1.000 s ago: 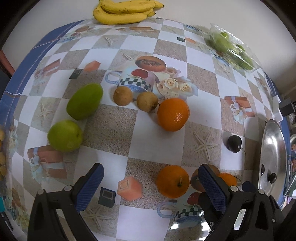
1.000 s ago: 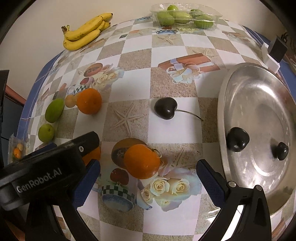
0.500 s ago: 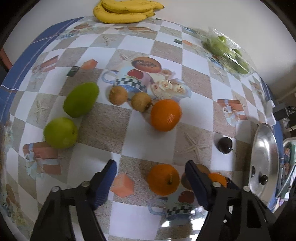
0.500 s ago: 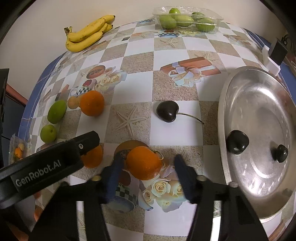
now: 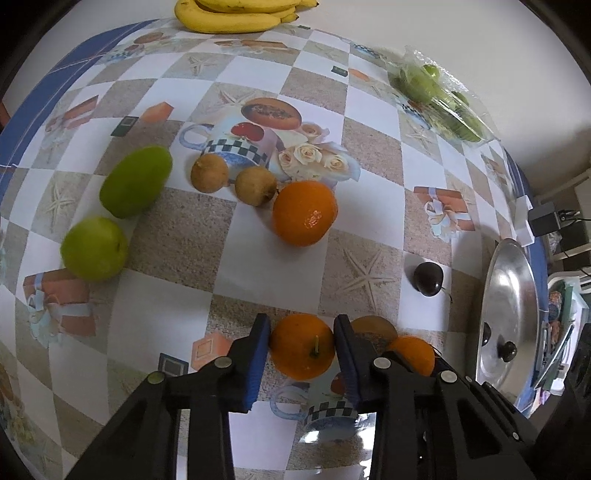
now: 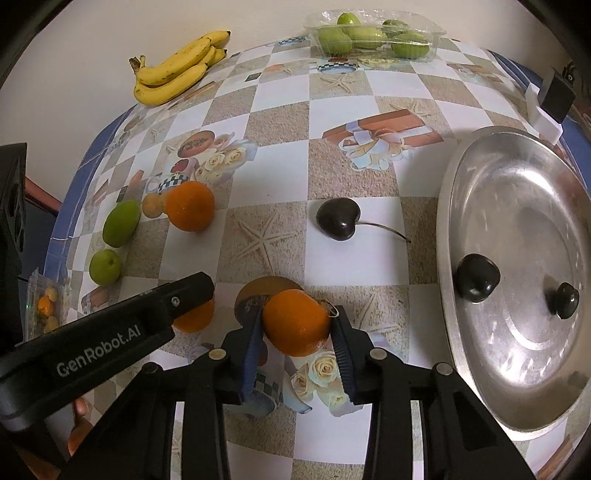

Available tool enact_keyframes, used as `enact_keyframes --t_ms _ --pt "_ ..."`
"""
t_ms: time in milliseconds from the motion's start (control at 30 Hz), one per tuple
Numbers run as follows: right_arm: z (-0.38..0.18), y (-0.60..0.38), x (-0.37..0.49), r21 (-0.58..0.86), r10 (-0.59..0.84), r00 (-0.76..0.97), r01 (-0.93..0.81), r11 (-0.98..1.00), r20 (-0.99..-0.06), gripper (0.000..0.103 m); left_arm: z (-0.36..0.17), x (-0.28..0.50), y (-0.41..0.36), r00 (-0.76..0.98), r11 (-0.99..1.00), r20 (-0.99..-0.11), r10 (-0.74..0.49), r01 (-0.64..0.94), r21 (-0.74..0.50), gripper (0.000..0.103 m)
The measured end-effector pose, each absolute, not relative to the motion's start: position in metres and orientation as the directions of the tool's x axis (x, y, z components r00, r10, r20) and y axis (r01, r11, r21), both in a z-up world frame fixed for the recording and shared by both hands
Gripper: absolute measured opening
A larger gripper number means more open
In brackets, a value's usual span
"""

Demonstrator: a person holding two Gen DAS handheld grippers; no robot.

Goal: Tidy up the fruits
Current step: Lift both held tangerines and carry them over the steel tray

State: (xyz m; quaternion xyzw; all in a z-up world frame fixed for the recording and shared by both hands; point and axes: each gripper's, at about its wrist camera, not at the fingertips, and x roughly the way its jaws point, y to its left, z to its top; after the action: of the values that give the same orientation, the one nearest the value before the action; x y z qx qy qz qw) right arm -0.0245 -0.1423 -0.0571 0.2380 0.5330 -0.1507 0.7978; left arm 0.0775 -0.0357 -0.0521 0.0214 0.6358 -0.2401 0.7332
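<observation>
My left gripper (image 5: 301, 334) is shut on an orange (image 5: 303, 347) with a short stem, low over the patterned tablecloth. My right gripper (image 6: 295, 321) is shut on a second orange (image 6: 297, 321); that orange also shows in the left wrist view (image 5: 415, 352), beside the left gripper. A third orange (image 5: 304, 212) lies further back next to two small brown fruits (image 5: 255, 184). A green mango (image 5: 136, 181) and a green apple (image 5: 94, 247) lie at the left. A dark cherry (image 6: 338, 218) with a stem lies mid-table.
A steel tray (image 6: 517, 206) at the right holds another cherry (image 6: 476, 282) and a small dark fruit (image 6: 565, 299). Bananas (image 6: 177, 70) and a clear box of green fruit (image 6: 373, 35) sit at the far edge. A small packet of fruit (image 6: 46, 306) lies at the left edge.
Both grippers were wide open one second ago and have closed, each onto its own orange. The fruits on the table have not moved.
</observation>
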Motion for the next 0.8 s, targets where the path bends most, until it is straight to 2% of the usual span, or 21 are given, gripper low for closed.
enact_keyframes --t_ms 567,800 --pt "-0.028 -0.158 -0.038 0.286 0.018 0.463 0.516 0.807 -0.886 0.038 -0.001 0.083 -0.027 0.225 0.889 -0.905 -0.360 0.375 -0.261 0.038" --pt "-0.019 -0.172 -0.048 0.283 -0.011 0.470 0.550 0.786 -0.883 0.038 0.004 0.080 -0.028 0.251 0.897 -0.904 -0.346 0.370 -0.240 0.038"
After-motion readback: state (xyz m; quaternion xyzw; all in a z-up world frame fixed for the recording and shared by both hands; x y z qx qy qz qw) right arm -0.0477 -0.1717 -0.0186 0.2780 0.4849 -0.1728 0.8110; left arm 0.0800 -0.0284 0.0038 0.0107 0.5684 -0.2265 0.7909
